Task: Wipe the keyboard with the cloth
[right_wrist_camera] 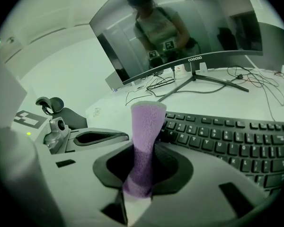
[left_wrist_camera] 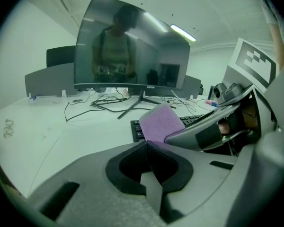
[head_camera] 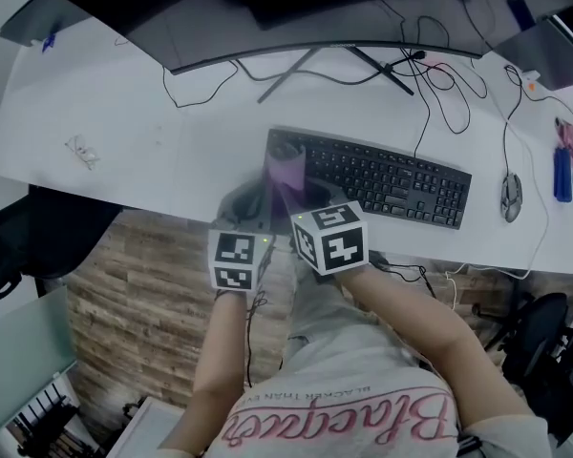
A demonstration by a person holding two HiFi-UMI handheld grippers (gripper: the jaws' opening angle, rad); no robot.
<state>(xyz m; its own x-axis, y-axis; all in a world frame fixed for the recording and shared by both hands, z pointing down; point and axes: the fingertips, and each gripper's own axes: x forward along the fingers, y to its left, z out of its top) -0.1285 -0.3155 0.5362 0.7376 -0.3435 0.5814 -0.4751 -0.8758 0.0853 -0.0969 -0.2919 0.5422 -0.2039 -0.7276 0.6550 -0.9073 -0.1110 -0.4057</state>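
Desk [head_camera: 172,151] | monitor [head_camera: 363,22] behind keyboard [head_camera: 392,181] | mouse [head_camera: 512,197] right | right gripper [right_wrist_camera: 141,145] grips cloth [head_camera: 287,172]

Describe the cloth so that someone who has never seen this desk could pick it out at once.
On the white desk, below the curved monitor, lies a black keyboard. At its left end a cloth stands upright, pinched in the right gripper. Its purple, fuzzy fabric sets it apart from the hard keyboard and thin cables.

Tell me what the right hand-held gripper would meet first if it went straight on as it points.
Probably the keyboard, at its left end: the right hand-held gripper, shut on the purple cloth, points at those keys, so the cloth would touch first. Depth is unclear.
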